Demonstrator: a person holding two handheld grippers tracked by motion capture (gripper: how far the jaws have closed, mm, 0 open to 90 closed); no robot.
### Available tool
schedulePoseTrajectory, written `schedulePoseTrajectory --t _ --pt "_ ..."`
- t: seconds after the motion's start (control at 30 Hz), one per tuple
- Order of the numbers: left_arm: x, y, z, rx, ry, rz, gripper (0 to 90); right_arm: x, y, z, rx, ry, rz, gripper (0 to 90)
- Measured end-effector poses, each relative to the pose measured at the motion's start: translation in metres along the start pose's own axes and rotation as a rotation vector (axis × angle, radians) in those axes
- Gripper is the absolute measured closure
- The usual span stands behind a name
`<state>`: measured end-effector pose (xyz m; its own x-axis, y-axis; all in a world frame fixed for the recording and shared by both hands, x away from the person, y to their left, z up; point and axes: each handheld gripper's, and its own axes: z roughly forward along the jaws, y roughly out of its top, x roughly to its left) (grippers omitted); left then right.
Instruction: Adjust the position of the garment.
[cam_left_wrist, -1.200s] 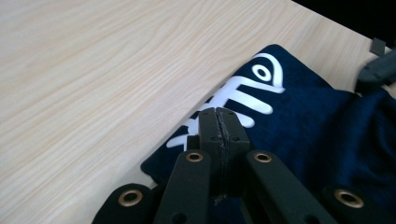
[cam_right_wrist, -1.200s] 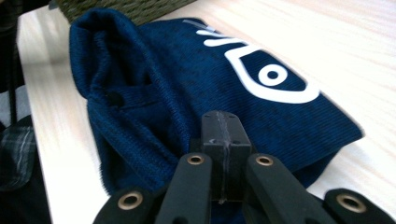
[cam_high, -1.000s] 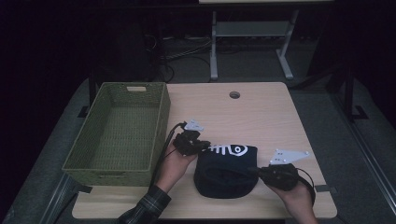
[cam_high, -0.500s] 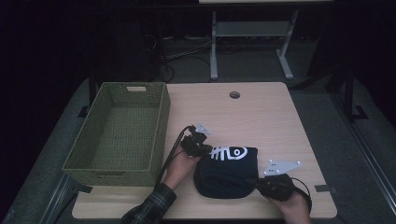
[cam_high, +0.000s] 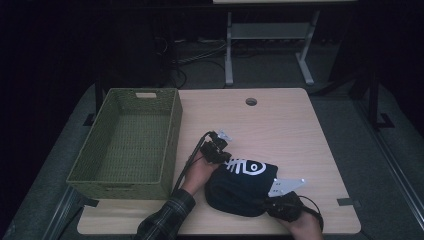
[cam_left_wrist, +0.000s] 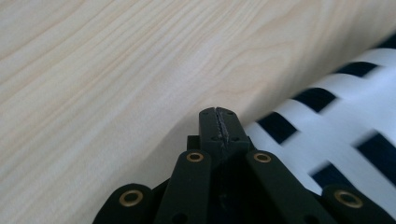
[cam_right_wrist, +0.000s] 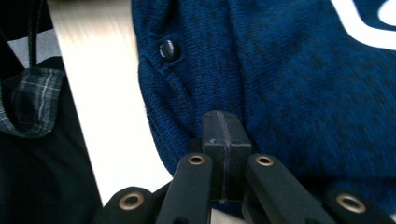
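A folded dark blue knit garment (cam_high: 240, 192) with a white fish-bone print lies near the table's front edge. My left gripper (cam_high: 223, 151) rests at its upper left corner. In the left gripper view its jaws (cam_left_wrist: 219, 122) are shut, tips at the edge of the garment's white stripes (cam_left_wrist: 336, 126), nothing visible between them. My right gripper (cam_high: 274, 206) sits at the garment's front right corner. In the right gripper view its shut jaws (cam_right_wrist: 223, 125) lie against the blue knit (cam_right_wrist: 299, 84), near a dark button (cam_right_wrist: 166, 49).
A green woven basket (cam_high: 172, 130), with nothing in it, stands at the table's left. The light wooden table (cam_high: 280, 125) has a cable hole (cam_high: 251, 101) at the back. A plaid sleeve (cam_high: 167, 215) comes in from the front edge.
The left gripper has slid right and toward the front, up to the garment's corner. The right gripper has moved left and toward the front edge, onto the garment's front right corner.
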<state>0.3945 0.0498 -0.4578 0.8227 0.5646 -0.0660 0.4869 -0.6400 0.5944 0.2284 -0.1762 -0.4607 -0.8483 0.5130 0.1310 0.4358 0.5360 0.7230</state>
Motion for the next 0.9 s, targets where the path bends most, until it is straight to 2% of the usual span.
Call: schedulePoseTrajectory --t 0.13,0.2,0.27,0.37,0.43,0.47,0.53,0.57,0.6,0.7,0.73,0.77,0.8,0.83,0.9 --pt "0.001 0.005 0.004 -0.006 -0.015 0.008 90.0 0.006 0.004 0.005 0.007 0.021 -0.017 90.0" --pt "0.003 0.004 0.002 -0.024 -0.019 -0.015 90.0 0.006 0.005 0.003 0.0 0.023 -0.009 90.0" --pt "0.005 0.004 -0.005 -0.047 -0.03 -0.023 90.0 0.004 0.008 -0.004 -0.03 0.015 -0.013 90.0" --pt "0.004 0.002 -0.02 -0.083 -0.034 -0.03 90.0 -0.002 0.012 -0.018 -0.105 0.007 0.004 90.0" --pt "0.002 0.0 -0.034 -0.112 -0.05 -0.046 90.0 -0.007 0.016 -0.026 -0.139 -0.02 0.012 90.0" --pt "0.0 -0.002 -0.042 -0.132 -0.055 -0.042 90.0 -0.01 0.018 -0.03 -0.152 -0.034 0.012 90.0" --pt "-0.006 -0.006 -0.057 -0.16 -0.061 -0.043 90.0 -0.017 0.021 -0.036 -0.167 -0.063 0.023 90.0" --pt "-0.006 -0.006 -0.057 -0.16 -0.061 -0.043 90.0 -0.022 0.022 -0.038 -0.171 -0.08 0.027 90.0" --pt "-0.014 -0.011 -0.073 -0.178 -0.068 -0.037 90.0 -0.027 0.022 -0.039 -0.175 -0.097 0.034 90.0" --pt "-0.031 -0.024 -0.091 -0.196 -0.088 -0.033 90.0 -0.043 0.023 -0.039 -0.178 -0.127 0.065 90.0" --pt "-0.037 -0.028 -0.095 -0.196 -0.089 -0.016 90.0 -0.048 0.024 -0.037 -0.172 -0.14 0.065 90.0" --pt "-0.037 -0.028 -0.095 -0.196 -0.089 -0.016 90.0 -0.048 0.024 -0.037 -0.172 -0.14 0.065 90.0" --pt "-0.049 -0.038 -0.101 -0.204 -0.091 -0.015 90.0 -0.057 0.024 -0.031 -0.152 -0.155 0.074 90.0" --pt "-0.054 -0.042 -0.103 -0.204 -0.092 -0.016 90.0 -0.06 0.023 -0.028 -0.145 -0.158 0.081 90.0" --pt "-0.058 -0.047 -0.103 -0.188 -0.091 -0.013 90.0 -0.064 0.023 -0.025 -0.124 -0.168 0.078 90.0"
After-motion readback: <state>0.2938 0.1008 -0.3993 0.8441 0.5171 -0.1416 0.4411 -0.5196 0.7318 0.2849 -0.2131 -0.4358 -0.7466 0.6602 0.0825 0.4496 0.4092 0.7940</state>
